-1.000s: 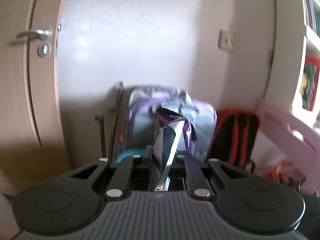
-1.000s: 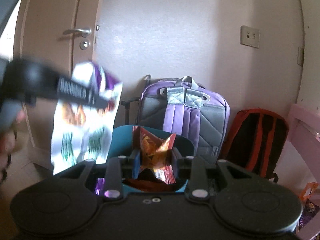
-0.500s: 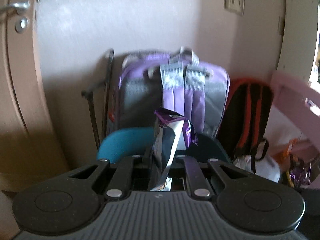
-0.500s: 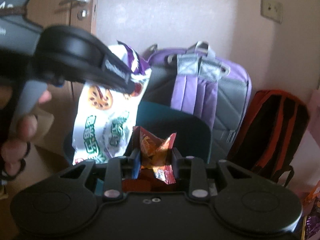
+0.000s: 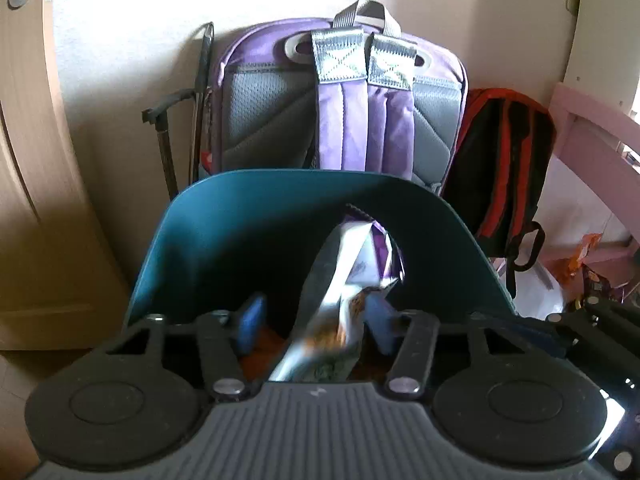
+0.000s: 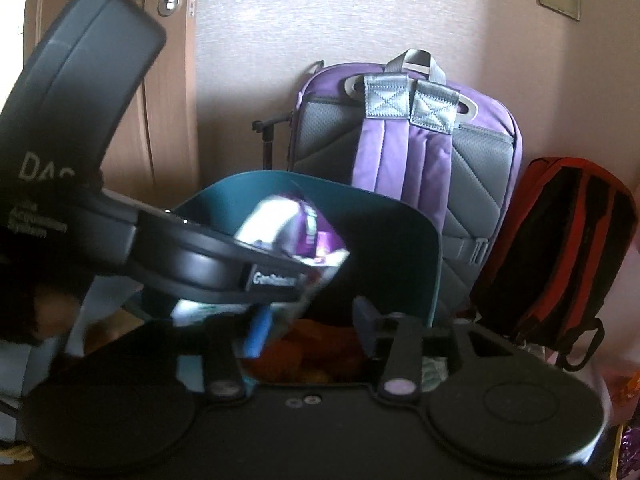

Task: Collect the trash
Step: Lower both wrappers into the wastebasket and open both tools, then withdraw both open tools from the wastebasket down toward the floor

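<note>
A teal bin [image 5: 280, 188] stands on the floor in front of the backpacks. My left gripper [image 5: 316, 322] hangs over its mouth and its jaws are opening. A white and purple snack wrapper [image 5: 348, 272] sits blurred and loose between them, tipping into the bin. In the right wrist view the left gripper's body [image 6: 200, 256] crosses from the left with that wrapper [image 6: 288, 224] at its tip. My right gripper [image 6: 312, 328] is also over the bin [image 6: 400, 248], jaws opening. The crumpled orange wrapper [image 6: 316, 348] lies below its fingers inside the bin, free of the pads.
A purple and grey backpack [image 5: 344, 100] leans on the wall behind the bin, with a red and black backpack [image 5: 504, 168] to its right. A wooden door [image 5: 28, 160] is at the left. Pink furniture [image 5: 592, 128], a white bag and more wrappers [image 5: 588, 256] are at the right.
Both grippers came down over the teal bin. Their jaws went from shut on the wrappers to spread, and the orange wrapper dropped into the bin.
</note>
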